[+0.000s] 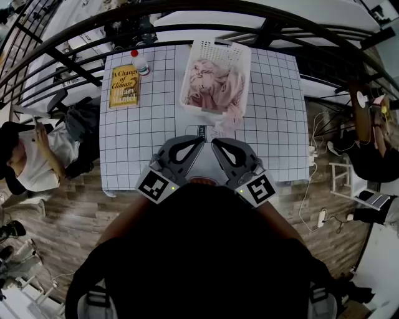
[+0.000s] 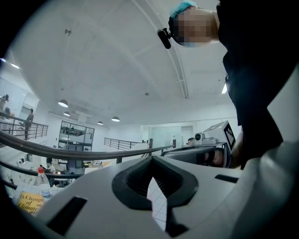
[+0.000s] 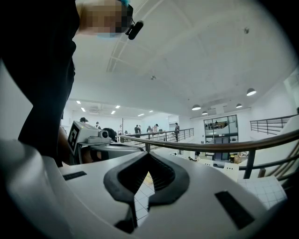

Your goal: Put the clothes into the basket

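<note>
A white, grid-lined table [image 1: 143,124] stands on a wood floor in a bright open hall, with a black railing [image 1: 187,9] curving past its far side.

Over the table's near edge, the left gripper [image 1: 199,140] has its jaws pressed together at the tips, and only the grid shows through the gap behind them. The right gripper [image 1: 216,142] is likewise closed and grips nothing. The two are angled inward in a V, tips just beside each other, with their marker cubes nearest the person's chest. In the left gripper view, the left gripper [image 2: 152,159] points roughly level across the table, with the other tool visible to its right. The right gripper view shows the right gripper [image 3: 148,156] held the same way. The person's dark top hides the hands and forearms from above.

The white basket [image 1: 246,68] sits well beyond both tips, towards the table's far edge and slightly right. The pink clothes [image 1: 212,87] lie piled inside it, with one fold draped over its near rim. Far left on the table lies a yellow book [image 1: 124,86], and a red-capped bottle [image 1: 139,62] is just beside its far corner.
</note>
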Action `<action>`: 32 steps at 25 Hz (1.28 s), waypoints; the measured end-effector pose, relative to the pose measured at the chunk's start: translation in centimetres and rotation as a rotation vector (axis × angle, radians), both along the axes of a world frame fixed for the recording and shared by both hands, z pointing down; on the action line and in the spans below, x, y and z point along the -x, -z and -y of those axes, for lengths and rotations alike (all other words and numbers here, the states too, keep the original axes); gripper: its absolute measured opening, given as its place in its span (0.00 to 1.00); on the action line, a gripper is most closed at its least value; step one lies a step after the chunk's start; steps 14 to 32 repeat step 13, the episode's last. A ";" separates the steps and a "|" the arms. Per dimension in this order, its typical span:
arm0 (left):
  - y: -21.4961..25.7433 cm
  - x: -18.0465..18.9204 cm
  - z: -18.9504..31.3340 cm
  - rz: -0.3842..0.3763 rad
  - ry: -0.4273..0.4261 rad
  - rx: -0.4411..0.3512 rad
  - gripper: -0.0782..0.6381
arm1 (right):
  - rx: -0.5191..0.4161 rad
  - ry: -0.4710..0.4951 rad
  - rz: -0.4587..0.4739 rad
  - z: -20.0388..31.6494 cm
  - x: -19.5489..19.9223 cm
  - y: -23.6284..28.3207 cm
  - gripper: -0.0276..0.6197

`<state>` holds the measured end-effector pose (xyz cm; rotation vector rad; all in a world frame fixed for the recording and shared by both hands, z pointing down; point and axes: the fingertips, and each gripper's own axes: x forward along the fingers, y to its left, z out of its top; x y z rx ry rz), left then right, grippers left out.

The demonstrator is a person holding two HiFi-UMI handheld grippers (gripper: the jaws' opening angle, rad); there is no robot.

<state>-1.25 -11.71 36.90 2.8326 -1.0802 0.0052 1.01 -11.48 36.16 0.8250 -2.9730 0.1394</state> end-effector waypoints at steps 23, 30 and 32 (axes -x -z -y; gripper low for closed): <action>-0.2 0.1 -0.2 -0.012 -0.005 0.012 0.11 | -0.014 0.002 -0.024 -0.3 0.1 -0.3 0.07; -0.2 0.1 -0.2 -0.012 -0.005 0.012 0.11 | -0.014 0.002 -0.024 -0.3 0.1 -0.3 0.07; -0.2 0.1 -0.2 -0.012 -0.005 0.012 0.11 | -0.014 0.002 -0.024 -0.3 0.1 -0.3 0.07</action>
